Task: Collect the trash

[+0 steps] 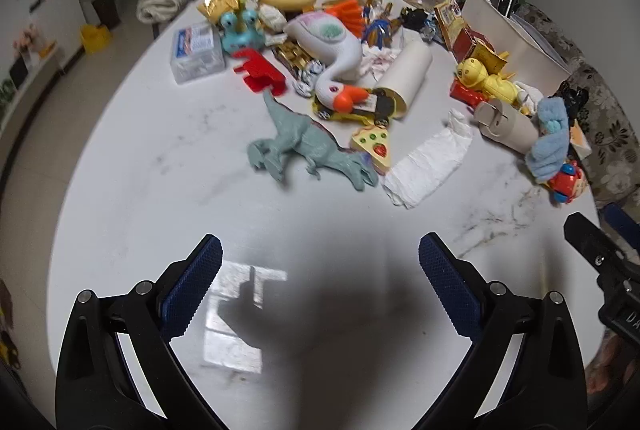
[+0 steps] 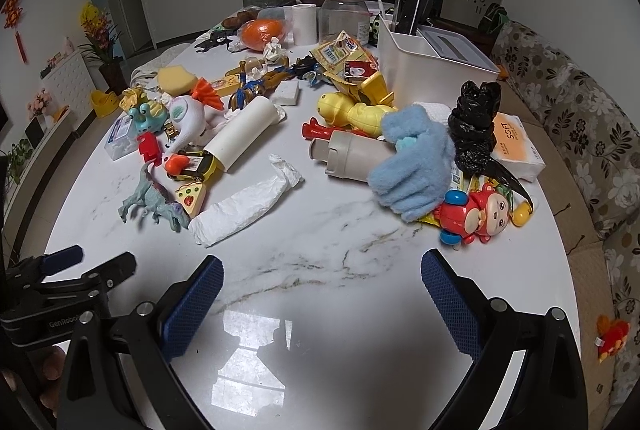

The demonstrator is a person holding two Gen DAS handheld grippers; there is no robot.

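Observation:
A crumpled white paper towel (image 1: 430, 160) lies on the white marble table (image 1: 160, 190), nearest the front; it also shows in the right wrist view (image 2: 244, 204). A black plastic bag (image 2: 476, 128) sits at the right by a white bin (image 2: 424, 60). Snack wrappers (image 2: 340, 50) and small crumpled papers (image 1: 276, 16) lie among toys. My left gripper (image 1: 320, 286) is open and empty, well short of the towel. My right gripper (image 2: 322, 294) is open and empty over bare table in front of the towel.
Toys crowd the middle: a grey dinosaur (image 1: 308, 146), a white plush bird (image 1: 340, 50), a yellow duck (image 2: 356, 110), a blue glove (image 2: 416, 162), a red monkey toy (image 2: 476, 216). A glass jar (image 2: 344, 14) and paper rolls (image 2: 248, 134) stand behind. A sofa (image 2: 580, 126) lies to the right.

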